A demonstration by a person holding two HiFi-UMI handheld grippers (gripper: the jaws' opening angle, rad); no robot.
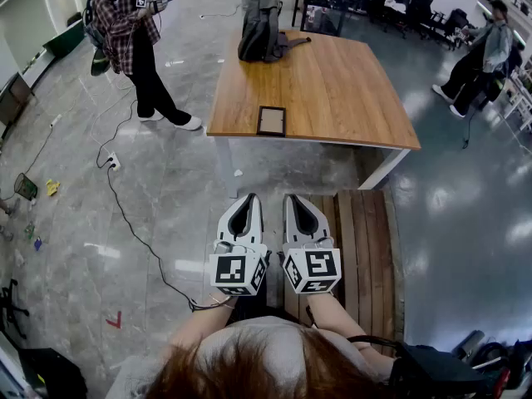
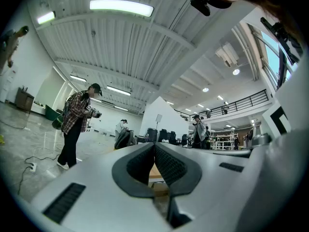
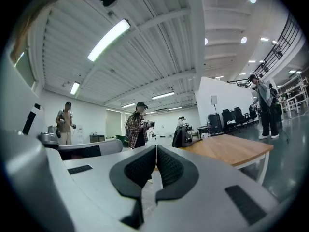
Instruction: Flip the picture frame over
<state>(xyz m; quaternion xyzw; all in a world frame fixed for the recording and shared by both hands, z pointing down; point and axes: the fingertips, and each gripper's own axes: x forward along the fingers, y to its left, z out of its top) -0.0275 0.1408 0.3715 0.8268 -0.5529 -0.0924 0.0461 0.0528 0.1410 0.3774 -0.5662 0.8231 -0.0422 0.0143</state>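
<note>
A small dark picture frame [image 1: 271,120] lies flat near the front edge of a wooden table [image 1: 332,90]. Both grippers hang side by side well short of the table, close to the person's body. My left gripper [image 1: 244,199] has its jaws together with nothing between them, and in the left gripper view its pads [image 2: 145,163] meet at the tip [image 2: 154,145]. My right gripper [image 1: 296,199] is likewise shut and empty [image 3: 156,149]. Neither touches the frame.
A dark backpack [image 1: 260,30] stands at the table's far end. A wooden bench [image 1: 366,248] sits just right of the grippers. A person in a plaid shirt [image 1: 125,36] stands far left, another person [image 1: 486,52] far right. A cable [image 1: 125,214] runs across the floor.
</note>
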